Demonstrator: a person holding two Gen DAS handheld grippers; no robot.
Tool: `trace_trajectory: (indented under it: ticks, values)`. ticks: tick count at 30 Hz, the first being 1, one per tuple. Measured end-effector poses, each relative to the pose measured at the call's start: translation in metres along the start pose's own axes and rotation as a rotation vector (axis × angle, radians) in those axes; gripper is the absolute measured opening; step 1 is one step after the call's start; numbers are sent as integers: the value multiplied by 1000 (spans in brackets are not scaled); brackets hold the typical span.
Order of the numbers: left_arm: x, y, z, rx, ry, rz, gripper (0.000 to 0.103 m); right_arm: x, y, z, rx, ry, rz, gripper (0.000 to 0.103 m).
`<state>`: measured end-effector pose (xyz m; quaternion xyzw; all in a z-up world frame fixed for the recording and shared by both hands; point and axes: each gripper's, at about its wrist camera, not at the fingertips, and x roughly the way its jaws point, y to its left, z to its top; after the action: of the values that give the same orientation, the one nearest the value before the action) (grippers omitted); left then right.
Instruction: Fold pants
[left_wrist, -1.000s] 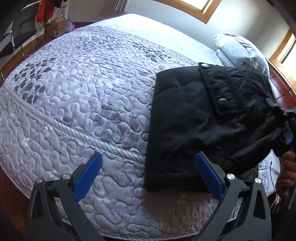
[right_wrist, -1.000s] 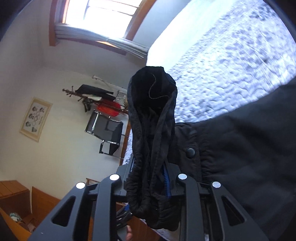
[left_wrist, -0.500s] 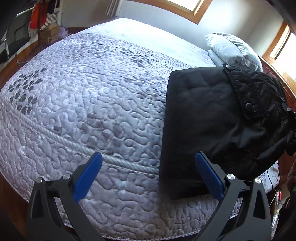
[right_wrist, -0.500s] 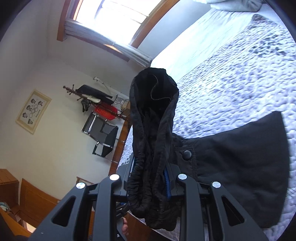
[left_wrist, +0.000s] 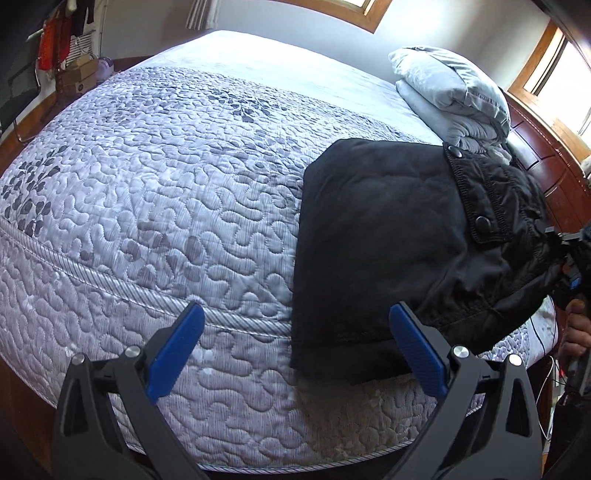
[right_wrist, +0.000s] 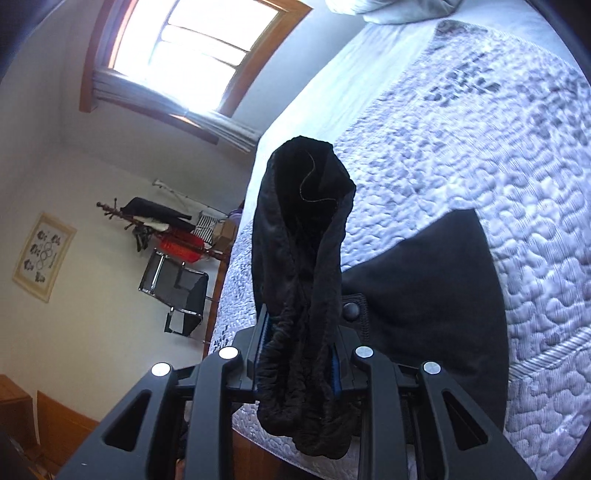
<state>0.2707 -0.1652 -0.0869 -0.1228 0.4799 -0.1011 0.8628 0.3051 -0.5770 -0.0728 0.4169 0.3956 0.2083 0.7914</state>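
Our right gripper (right_wrist: 299, 354), clenched on the black pants' (left_wrist: 376, 236) bunched waistband (right_wrist: 303, 295), has dragged them rightward along the bed's (left_wrist: 166, 192) near edge, while our left gripper (left_wrist: 295, 354) stays released, so folding continues.

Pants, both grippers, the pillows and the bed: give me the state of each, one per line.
Black pants: folded, lying on the bed, waistband end lifted off it.
Right gripper: shut on the bunched waistband.
Left gripper: open, empty, above the bed edge.
Pillows: stacked at the headboard.
Bed: covered with a quilted spread.
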Motion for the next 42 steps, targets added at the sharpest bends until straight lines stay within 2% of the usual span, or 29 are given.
trace_trajectory:
  ticks: [9, 16, 17, 20, 23, 24, 25, 32, 39, 41, 42]
  values:
    - [0, -5, -2, 13, 12, 2, 100, 12, -58, -9, 101, 6, -65, 26]
    - [3, -11, -4, 28, 24, 0, 100, 22, -81, -12, 119, 13, -79, 27]
    - [3, -12, -4, 30, 25, -1, 100, 23, -83, -13, 119, 15, -85, 28]
    - [3, -14, -5, 37, 29, -3, 100, 22, -86, -15, 109, 15, -117, 43]
    - [2, -16, -6, 42, 29, -4, 100, 13, -80, -19, 67, 12, -121, 47]
    - [2, -15, -6, 42, 28, -4, 100, 8, -79, -21, 61, 9, -132, 58]
    - [2, -15, -6, 40, 27, -5, 100, 3, -80, -22, 64, 1, -132, 60]
    - [2, -14, -11, 17, 36, -11, 100, -25, -94, -41, 134, -2, -85, 62]
    - [2, -18, -17, 23, 50, -18, 100, -18, -99, -57, 149, 23, -86, 61]
    - [1, -19, -17, 27, 50, -18, 100, -13, -96, -60, 150, 16, -89, 59]
    - [1, -20, -18, 29, 49, -17, 100, -13, -96, -61, 149, 10, -105, 53]
